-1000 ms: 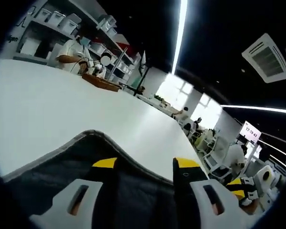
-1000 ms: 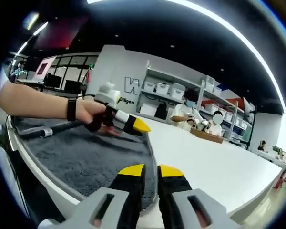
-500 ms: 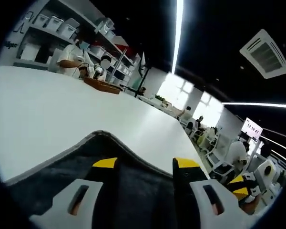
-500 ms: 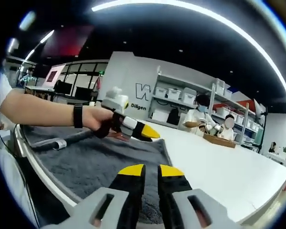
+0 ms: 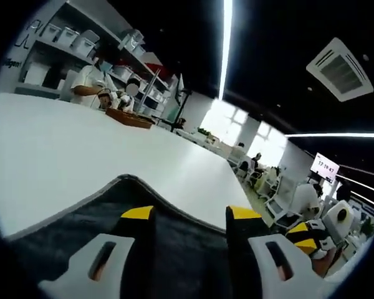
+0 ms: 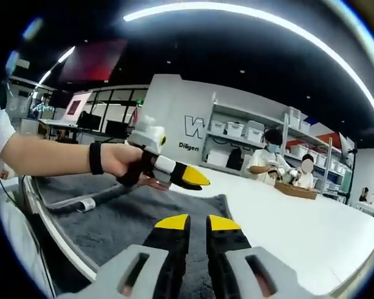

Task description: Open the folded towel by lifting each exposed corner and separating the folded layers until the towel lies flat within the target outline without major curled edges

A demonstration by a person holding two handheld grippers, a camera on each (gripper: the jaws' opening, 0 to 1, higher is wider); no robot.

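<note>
Right gripper view: I see the dark grey towel (image 6: 143, 218) spread on the white table (image 6: 287, 218), with both grippers over it.

From my seat the towel reads as a thick pile cloth with a paler grey hem; its far corner ends on bare table, and one edge toward my left gripper (image 6: 196, 179) is curled into a roll. My right gripper (image 6: 190, 222) has its yellow tips nearly together with only a thin gap, and I see no cloth pinched there. In the left gripper view my left gripper (image 5: 190, 213) stands with jaws wide apart over the towel (image 5: 187, 249), clasping nothing, and a towel corner peaks toward the table (image 5: 81, 168). The near part of the towel is cut off by the gripper bodies, so I cannot tell its long axis.
</note>
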